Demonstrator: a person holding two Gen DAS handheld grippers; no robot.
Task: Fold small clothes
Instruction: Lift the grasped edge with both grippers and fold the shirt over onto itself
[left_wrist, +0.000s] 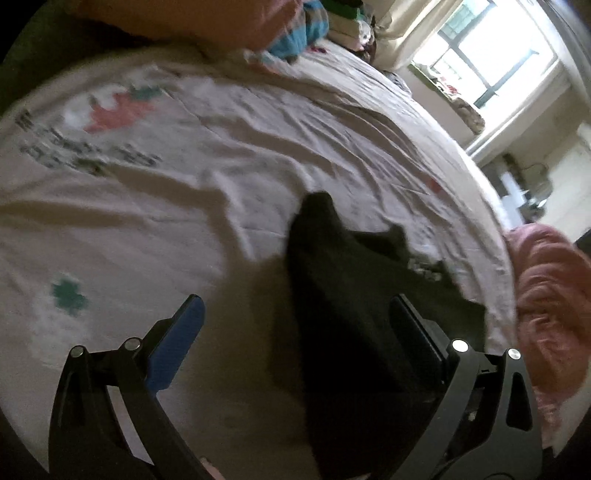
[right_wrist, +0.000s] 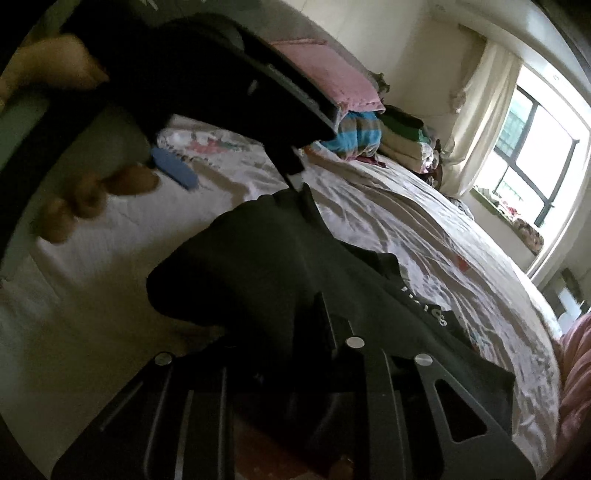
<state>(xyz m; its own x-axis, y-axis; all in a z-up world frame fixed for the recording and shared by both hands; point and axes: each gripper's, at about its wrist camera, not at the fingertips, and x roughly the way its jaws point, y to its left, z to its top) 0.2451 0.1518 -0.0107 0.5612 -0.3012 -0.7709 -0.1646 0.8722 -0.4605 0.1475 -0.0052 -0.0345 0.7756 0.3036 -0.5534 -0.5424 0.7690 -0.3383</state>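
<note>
A black garment with white lettering lies bunched on the white printed bed sheet. In the right wrist view my right gripper has its fingers close together, pinching a fold of the black garment that drapes over and hides the left finger. My left gripper stands open above the black garment. Its blue-padded finger is over bare sheet and its dark finger is at the cloth. The left gripper also shows from the right wrist, held by a hand.
A pink blanket is heaped at the bed's right edge. Folded clothes are stacked at the far end of the bed, with a pink folded piece on top. A bright window is beyond.
</note>
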